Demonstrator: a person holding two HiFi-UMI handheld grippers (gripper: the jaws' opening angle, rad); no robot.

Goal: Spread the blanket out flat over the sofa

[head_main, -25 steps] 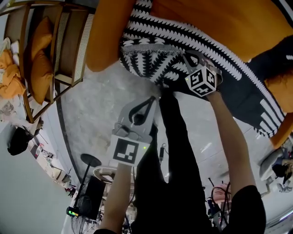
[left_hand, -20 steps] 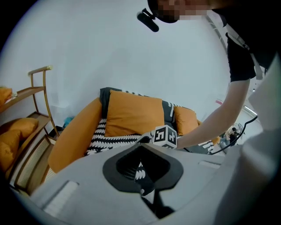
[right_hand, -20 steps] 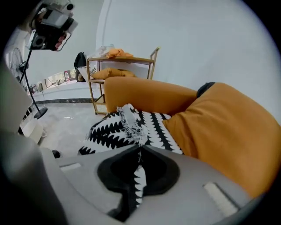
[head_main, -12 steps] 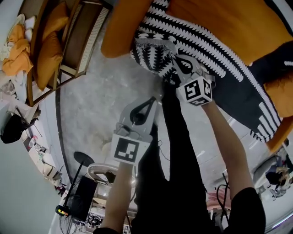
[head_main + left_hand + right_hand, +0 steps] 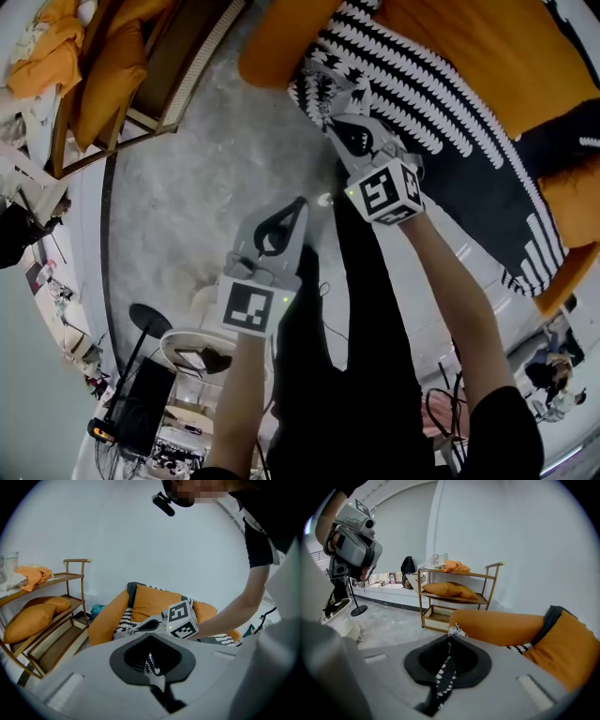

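Note:
A black-and-white patterned blanket (image 5: 412, 84) lies rumpled over the orange sofa (image 5: 487, 47). My right gripper (image 5: 336, 117) is shut on the blanket's bunched edge just off the sofa's arm. In the right gripper view a strip of the fabric (image 5: 446, 672) runs through its jaws. My left gripper (image 5: 302, 202) hovers over the grey floor in front of the sofa, jaws together, holding nothing that I can see. In the left gripper view the right gripper (image 5: 136, 627) holds the blanket edge (image 5: 123, 620) ahead of it.
A wooden shelf rack (image 5: 141, 84) with orange cushions stands left of the sofa. A black round lamp base (image 5: 150, 319) and a white bin (image 5: 192, 352) sit on the floor near the person's dark-trousered legs (image 5: 347, 356).
The right gripper has drawn back from the sofa with the blanket edge in it, pulling the bunched corner off the arm. The left gripper has hardly moved.

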